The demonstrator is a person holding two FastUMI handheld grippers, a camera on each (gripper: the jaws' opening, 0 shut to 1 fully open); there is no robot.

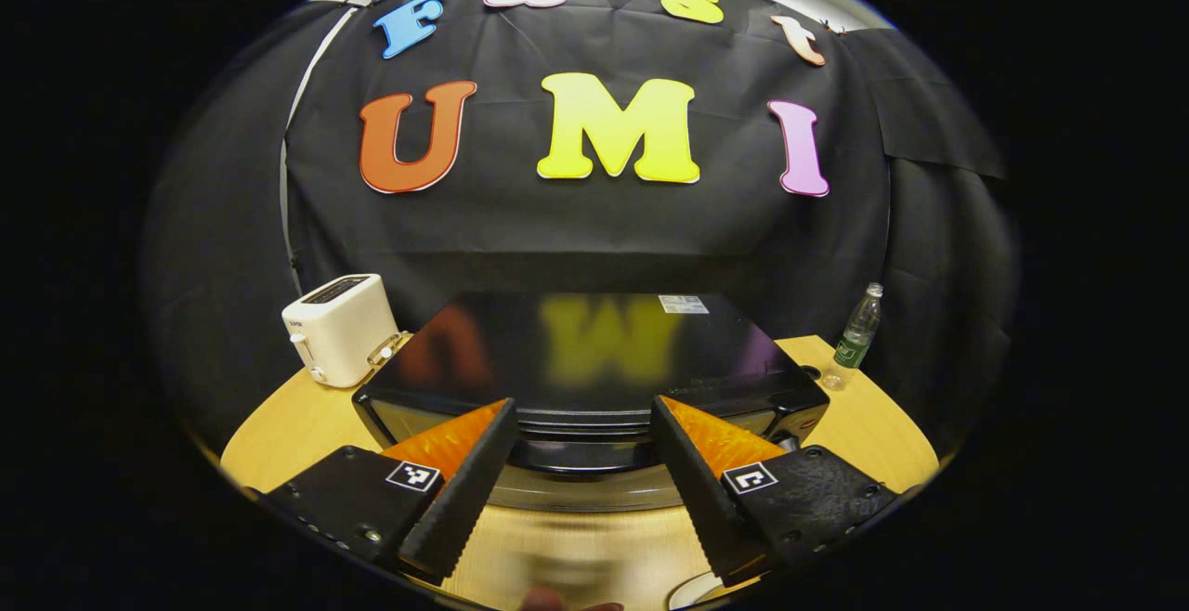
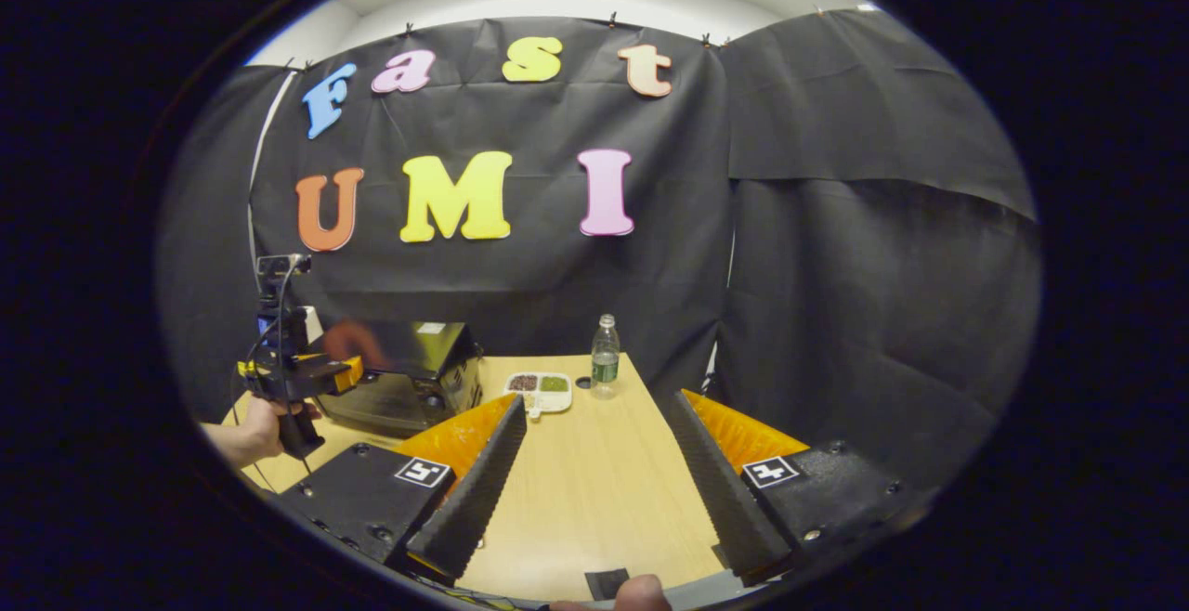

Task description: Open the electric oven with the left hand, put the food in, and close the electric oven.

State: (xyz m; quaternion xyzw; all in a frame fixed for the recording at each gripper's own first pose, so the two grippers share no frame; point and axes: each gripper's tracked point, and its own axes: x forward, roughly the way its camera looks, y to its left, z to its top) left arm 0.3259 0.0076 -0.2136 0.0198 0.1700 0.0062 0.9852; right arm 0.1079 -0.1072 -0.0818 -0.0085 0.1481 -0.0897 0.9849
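Oven (image 1: 594, 360): door seemingly closed, left gripper (image 1: 581, 425) spread wide just before its top edge (nothing held). Food tray (image 2: 541, 390) sits right of oven; right gripper (image 2: 594, 444) wide, empty. Opening, loading, closing all remain.

The left gripper view looks from just above and in front of the electric oven (image 1: 585, 360), facing its front edge and glossy top, close up. The right gripper view sits farther back and to the oven's (image 2: 409, 379) right, facing along the table (image 2: 594, 490) toward the wall. Both views share the oven and the bottle (image 1: 856, 332) (image 2: 605, 356) beside it
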